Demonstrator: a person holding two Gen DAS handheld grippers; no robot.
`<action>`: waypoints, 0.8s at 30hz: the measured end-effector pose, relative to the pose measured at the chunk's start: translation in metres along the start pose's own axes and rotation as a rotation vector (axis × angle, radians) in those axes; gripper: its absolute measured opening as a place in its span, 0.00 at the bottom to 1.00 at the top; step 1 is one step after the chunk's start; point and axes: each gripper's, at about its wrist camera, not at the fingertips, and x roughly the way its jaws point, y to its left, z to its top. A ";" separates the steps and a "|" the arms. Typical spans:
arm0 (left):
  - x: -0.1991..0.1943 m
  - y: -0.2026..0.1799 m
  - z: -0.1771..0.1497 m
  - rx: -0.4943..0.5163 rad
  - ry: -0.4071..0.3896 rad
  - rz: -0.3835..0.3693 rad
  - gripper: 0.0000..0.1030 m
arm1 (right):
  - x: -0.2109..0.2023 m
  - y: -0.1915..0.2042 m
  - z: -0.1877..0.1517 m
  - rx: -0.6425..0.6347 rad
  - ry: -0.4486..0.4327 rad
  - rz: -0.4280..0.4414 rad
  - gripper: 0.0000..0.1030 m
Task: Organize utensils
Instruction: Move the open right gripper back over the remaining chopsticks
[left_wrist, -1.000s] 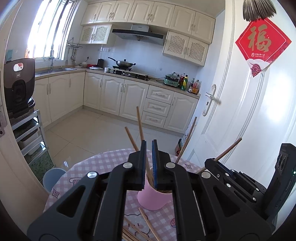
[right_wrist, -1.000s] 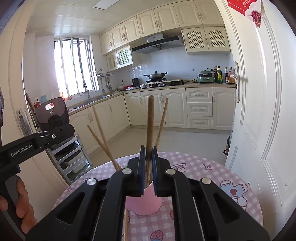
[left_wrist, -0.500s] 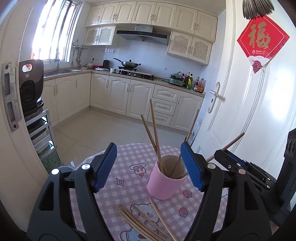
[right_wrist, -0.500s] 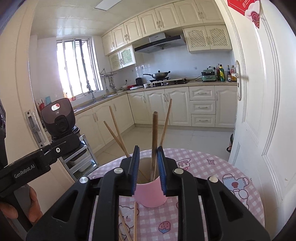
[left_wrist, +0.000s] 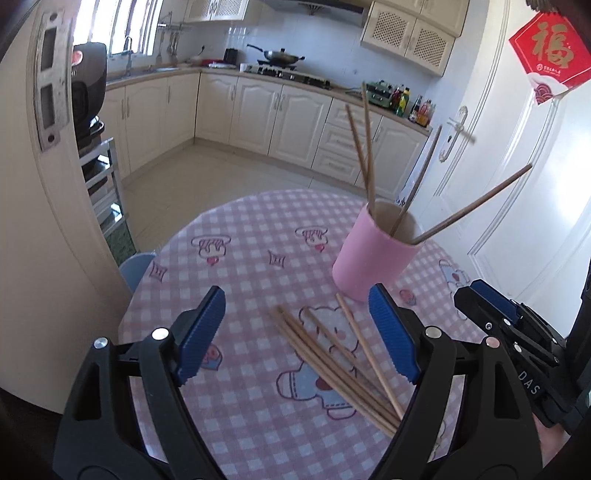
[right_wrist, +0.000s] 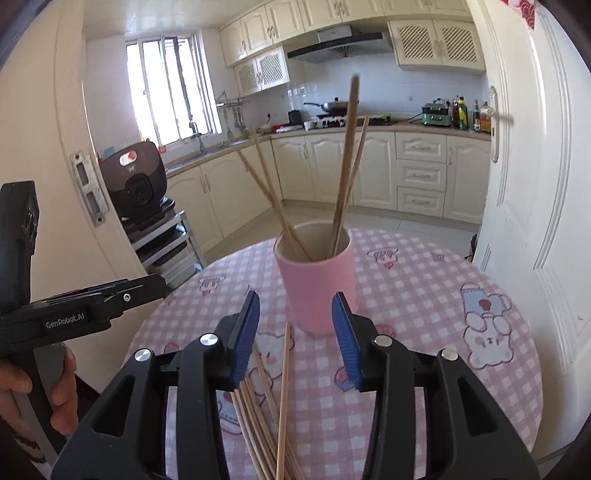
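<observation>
A pink cup (left_wrist: 373, 254) stands on the round table (left_wrist: 243, 273) with a pink checked cloth and holds several wooden chopsticks (left_wrist: 364, 144). It also shows in the right wrist view (right_wrist: 317, 284) with its chopsticks (right_wrist: 347, 162). Several loose chopsticks (left_wrist: 340, 358) lie flat in front of the cup, also in the right wrist view (right_wrist: 269, 410). My left gripper (left_wrist: 299, 336) is open and empty above the loose chopsticks. My right gripper (right_wrist: 295, 336) is open and empty just in front of the cup, above the loose chopsticks; it also shows in the left wrist view (left_wrist: 491, 299).
A white door (right_wrist: 532, 192) is close to the table's right side. A door frame (left_wrist: 48, 155) and a metal rack with a dark cooker (right_wrist: 140, 184) stand at the left. A blue stool (left_wrist: 136, 266) sits by the table's left edge. Kitchen cabinets line the far wall.
Both grippers have opened, each letting go of a chopstick that now stands in the cup. Both have pulled back and tilted down toward the loose chopsticks on the table.
</observation>
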 end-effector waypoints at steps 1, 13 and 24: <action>0.006 0.002 -0.005 -0.002 0.032 0.006 0.77 | 0.007 0.003 -0.005 -0.010 0.038 0.005 0.40; 0.032 0.019 -0.051 -0.063 0.189 0.021 0.77 | 0.052 0.043 -0.062 -0.238 0.297 0.020 0.42; 0.041 0.021 -0.061 -0.067 0.233 0.034 0.77 | 0.052 0.035 -0.071 -0.291 0.318 -0.004 0.43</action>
